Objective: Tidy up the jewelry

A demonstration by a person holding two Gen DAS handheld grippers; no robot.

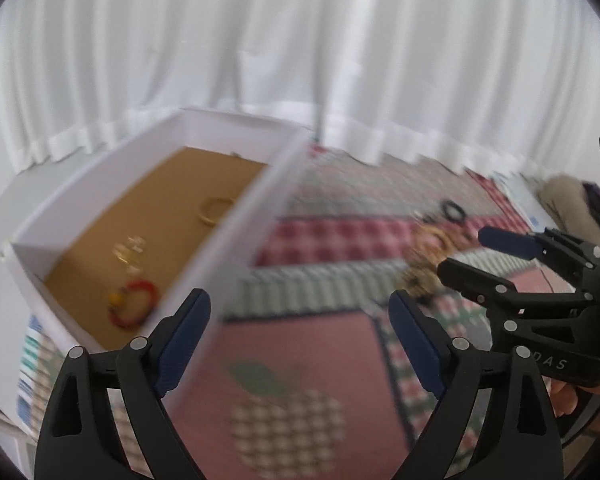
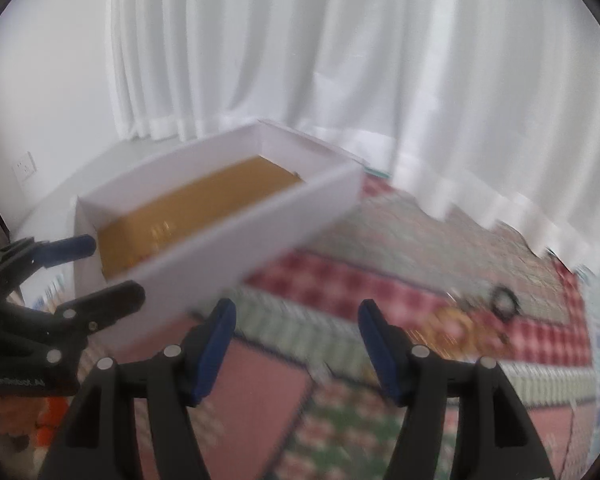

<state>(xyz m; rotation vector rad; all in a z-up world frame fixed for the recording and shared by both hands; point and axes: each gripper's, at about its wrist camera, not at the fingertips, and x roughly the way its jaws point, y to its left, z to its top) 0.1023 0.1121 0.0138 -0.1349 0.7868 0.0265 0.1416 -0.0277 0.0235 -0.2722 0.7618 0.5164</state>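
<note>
- Here, nearest in the left wrist view, the left tongs (image 1: 300, 316) stand spread wide with nothing between their blue pads, above a patterned cloth (image 1: 300, 360) of pink, red-checked and green patches.
- Likewise the right tongs (image 2: 298, 328) are released, their gap empty over the same cloth in the right wrist view.
- Each view catches the other tool at its edge: the right tongs show at the right border of the left view, parted and holding nothing, with part of a hand (image 1: 564, 396) under them.
- Beyond the left tongs, to the left, sits a white box (image 1: 228, 232) with low walls and a brown floor, resting on the cloth.
- Inside it lie a red beaded bracelet (image 1: 134, 304) near the front, a clear glinting piece (image 1: 130, 250) behind that, and a gold bangle (image 1: 216, 210) further back, all apart from one another.
- To the right on the cloth, well apart from the box, a blurred heap of gold jewelry (image 1: 428, 256) lies loose, with a black ring-shaped bracelet (image 1: 454, 211) just past it.
- Farthest back hangs a white curtain (image 1: 300, 60), its hem reaching the cloth.
</note>
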